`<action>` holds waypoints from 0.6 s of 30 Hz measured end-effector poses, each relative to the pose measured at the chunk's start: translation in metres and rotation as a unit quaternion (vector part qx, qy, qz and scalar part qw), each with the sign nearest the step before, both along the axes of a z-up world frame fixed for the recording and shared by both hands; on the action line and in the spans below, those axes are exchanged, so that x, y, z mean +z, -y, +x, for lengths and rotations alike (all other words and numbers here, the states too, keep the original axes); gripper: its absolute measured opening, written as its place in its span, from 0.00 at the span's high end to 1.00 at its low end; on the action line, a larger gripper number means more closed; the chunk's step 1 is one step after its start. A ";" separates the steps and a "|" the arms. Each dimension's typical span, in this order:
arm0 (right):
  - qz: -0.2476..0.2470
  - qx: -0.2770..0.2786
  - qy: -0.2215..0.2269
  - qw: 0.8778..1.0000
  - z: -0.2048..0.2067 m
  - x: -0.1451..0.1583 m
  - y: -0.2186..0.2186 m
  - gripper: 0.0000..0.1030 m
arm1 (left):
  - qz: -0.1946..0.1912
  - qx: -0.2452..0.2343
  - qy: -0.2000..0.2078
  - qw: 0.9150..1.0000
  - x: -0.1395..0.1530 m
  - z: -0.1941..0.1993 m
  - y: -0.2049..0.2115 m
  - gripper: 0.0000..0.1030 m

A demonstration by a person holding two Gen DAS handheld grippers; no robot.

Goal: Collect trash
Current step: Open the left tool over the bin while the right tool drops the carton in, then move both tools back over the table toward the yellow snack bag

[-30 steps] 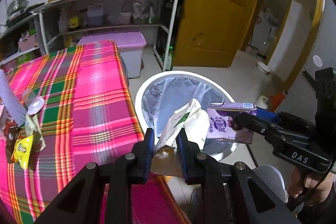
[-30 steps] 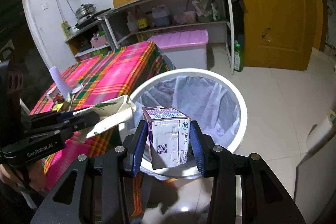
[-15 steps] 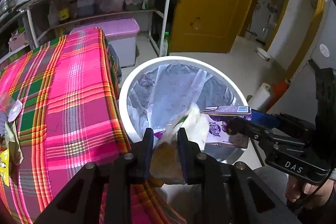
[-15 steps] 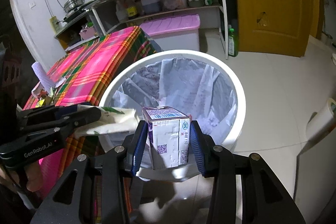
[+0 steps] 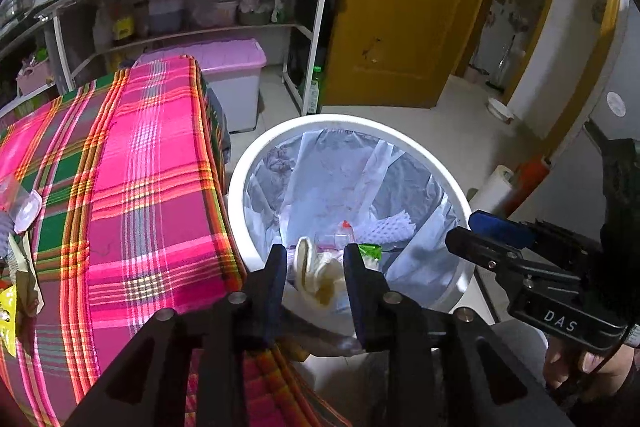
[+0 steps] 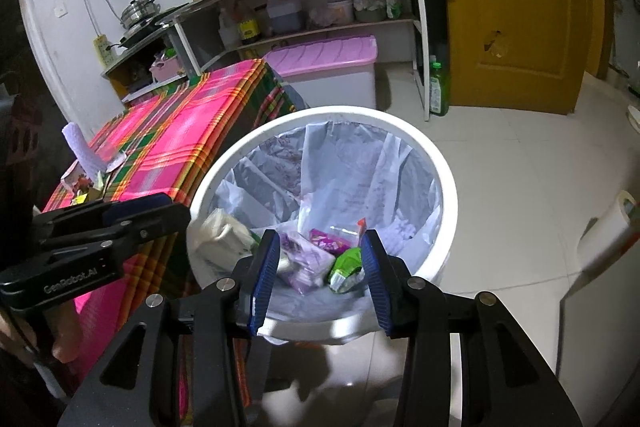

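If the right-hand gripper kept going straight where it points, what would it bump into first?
Probably the crumpled purple carton lying in the white lined trash bin; the right gripper is open and empty above it, though depth is hard to judge.

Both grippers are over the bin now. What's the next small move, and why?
Probably swing the left gripper over to the wrappers on the table. Its jaws have just been opening, the white bag loose between them over the bin; the right gripper is open, empty.
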State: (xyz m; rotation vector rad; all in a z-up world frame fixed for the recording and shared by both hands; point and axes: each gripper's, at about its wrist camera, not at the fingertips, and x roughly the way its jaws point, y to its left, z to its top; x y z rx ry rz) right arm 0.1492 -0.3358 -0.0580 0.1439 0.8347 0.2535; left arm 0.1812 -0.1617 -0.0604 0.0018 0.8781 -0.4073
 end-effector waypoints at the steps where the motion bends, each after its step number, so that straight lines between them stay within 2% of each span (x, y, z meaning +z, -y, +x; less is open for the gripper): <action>1: 0.000 0.001 0.001 1.000 -0.002 0.002 -0.001 0.58 | -0.002 0.001 0.001 1.000 0.001 0.000 -0.001 0.65; 2: 0.000 0.002 0.002 1.000 -0.003 0.003 -0.001 0.58 | -0.004 0.002 0.002 1.000 0.002 0.000 -0.002 0.60; 3: -0.001 0.002 0.004 1.000 -0.005 0.004 -0.002 0.58 | -0.006 0.002 0.002 1.000 0.002 0.000 -0.004 0.59; 18: 0.006 0.040 0.049 0.998 -0.036 0.043 -0.027 0.58 | -0.045 0.025 0.043 0.998 0.036 -0.043 -0.037 0.59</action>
